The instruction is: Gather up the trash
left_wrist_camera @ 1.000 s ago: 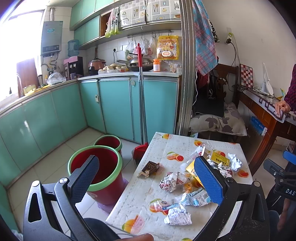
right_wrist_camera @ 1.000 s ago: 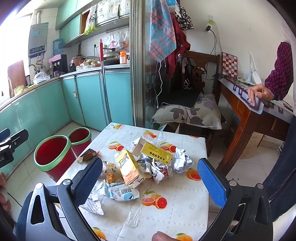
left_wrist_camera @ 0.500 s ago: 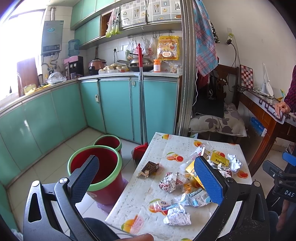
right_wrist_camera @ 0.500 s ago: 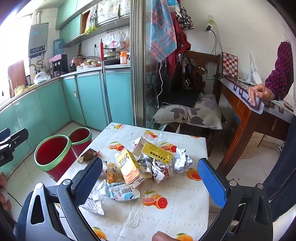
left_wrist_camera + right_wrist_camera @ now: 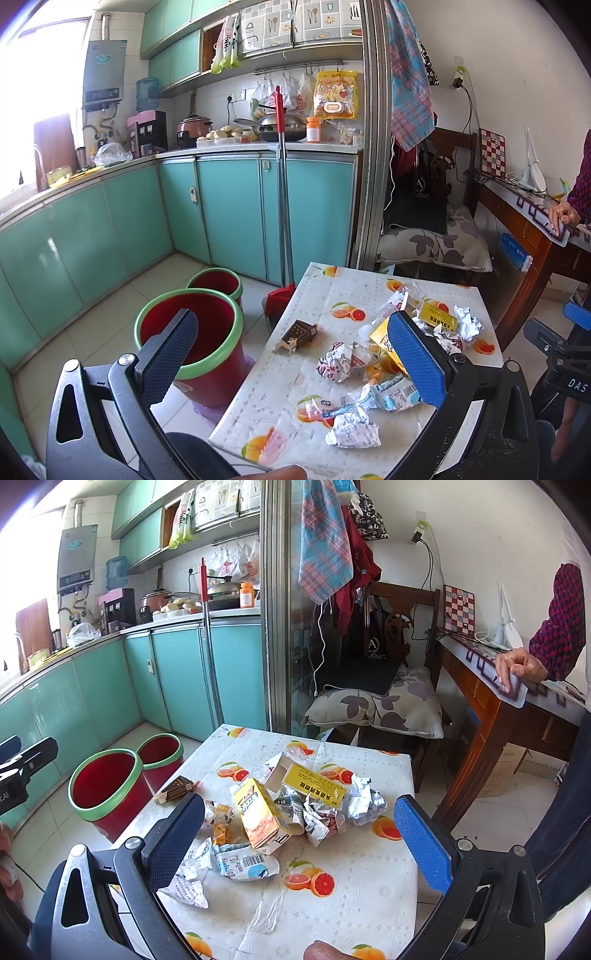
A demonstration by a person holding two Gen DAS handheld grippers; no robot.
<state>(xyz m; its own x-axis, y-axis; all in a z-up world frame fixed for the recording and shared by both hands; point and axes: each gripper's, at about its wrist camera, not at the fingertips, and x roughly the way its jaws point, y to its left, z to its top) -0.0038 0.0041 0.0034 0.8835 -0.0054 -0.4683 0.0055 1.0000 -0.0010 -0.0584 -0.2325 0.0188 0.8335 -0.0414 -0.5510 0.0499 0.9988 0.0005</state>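
hovering with jaws apart, two hand-held grippers (image 5: 291, 354) (image 5: 299, 834) face two red bins (image 5: 192, 332).

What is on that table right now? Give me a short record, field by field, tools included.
surface: table with an orange-print cloth
trash: yellow carton, brown box near the left edge, crumpled wrappers, blue-white packet
bins: large red bin with green rim, smaller bin behind it, both on the floor left of the table
left tool: open, holding nothing
right tool: open, holding nothing
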